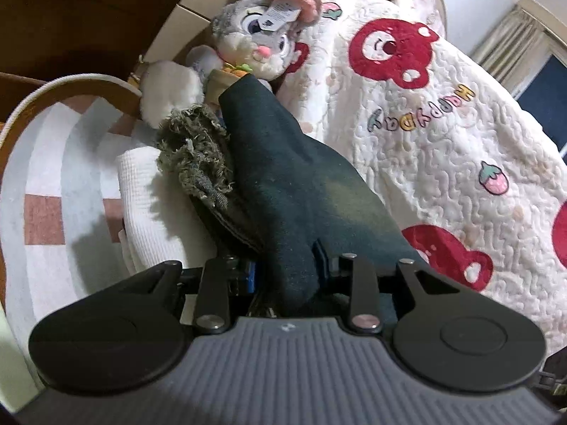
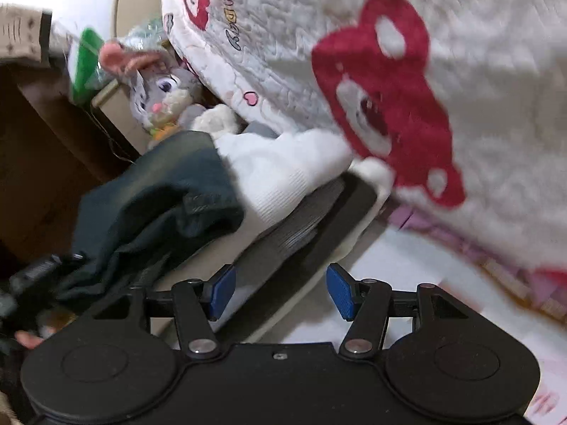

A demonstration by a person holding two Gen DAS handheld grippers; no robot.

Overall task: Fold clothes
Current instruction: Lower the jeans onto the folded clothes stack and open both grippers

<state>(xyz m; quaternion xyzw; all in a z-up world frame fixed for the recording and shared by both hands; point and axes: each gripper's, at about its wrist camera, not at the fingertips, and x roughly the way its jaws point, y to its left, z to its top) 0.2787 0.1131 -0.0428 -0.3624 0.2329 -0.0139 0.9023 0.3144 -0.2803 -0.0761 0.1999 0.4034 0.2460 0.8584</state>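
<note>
I have the left gripper (image 1: 283,269) with its jaws pinching the dark jeans (image 1: 294,184), lifted beside the plush rabbit (image 1: 255,35) so the frayed hem (image 1: 195,148) hangs free for folding, while the right gripper (image 2: 280,290) waits nearby, jaws spread and empty.

We had a grey bunny plush (image 1: 253,37) with pink ears sitting up against the cream headboard (image 1: 177,21), tag still on its ear. Right beside it was a white quilt (image 1: 425,134) covered in red bears and strawberries. A striped pink-and-grey sheet (image 1: 53,184) lay off to the left.
</note>
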